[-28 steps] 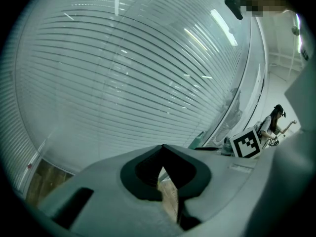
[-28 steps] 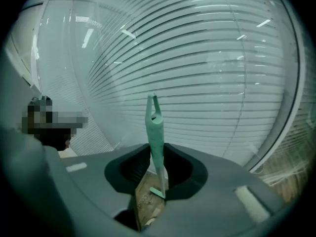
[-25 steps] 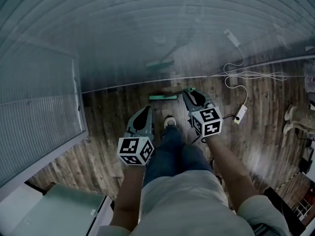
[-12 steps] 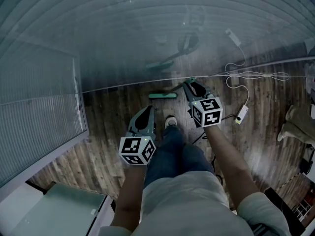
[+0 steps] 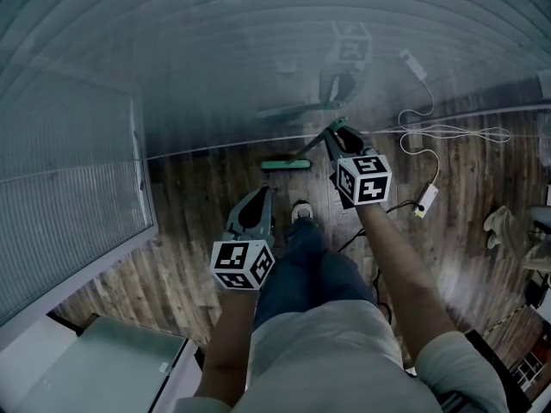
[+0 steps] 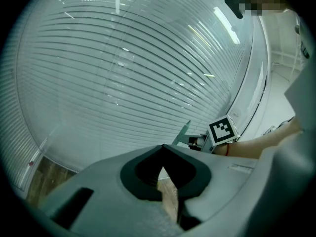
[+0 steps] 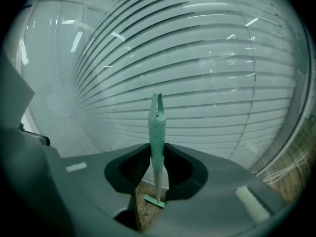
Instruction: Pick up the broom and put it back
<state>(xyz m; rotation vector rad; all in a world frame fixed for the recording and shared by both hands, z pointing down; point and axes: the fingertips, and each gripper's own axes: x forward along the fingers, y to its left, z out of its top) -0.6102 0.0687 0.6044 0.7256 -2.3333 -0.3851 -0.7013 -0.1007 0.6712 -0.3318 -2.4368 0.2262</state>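
The light green broom (image 5: pixel 285 164) stands with its flat head on the wooden floor by the glass wall. Its handle slants up and right into my right gripper (image 5: pixel 337 130), which is shut on it. In the right gripper view the handle (image 7: pixel 157 127) rises upright between the jaws, with the head (image 7: pixel 154 200) far below. My left gripper (image 5: pixel 258 194) hangs lower and to the left, over the floor beside the person's shoe (image 5: pixel 300 211). Its jaws meet at the tips (image 6: pixel 162 150) with nothing between them. The right gripper's marker cube (image 6: pixel 222 130) shows in the left gripper view.
A glass wall with horizontal blinds (image 5: pixel 258 50) runs across the far side. White cables (image 5: pixel 448 132) and a power adapter (image 5: pixel 424 200) lie on the floor at the right. A pale cabinet (image 5: pixel 103 368) stands at the bottom left, and slippers (image 5: pixel 498 224) lie at the far right.
My right gripper has moved up the picture toward the glass wall with the broom handle in it, and the broom head has shifted slightly the same way. The left gripper has stayed put.
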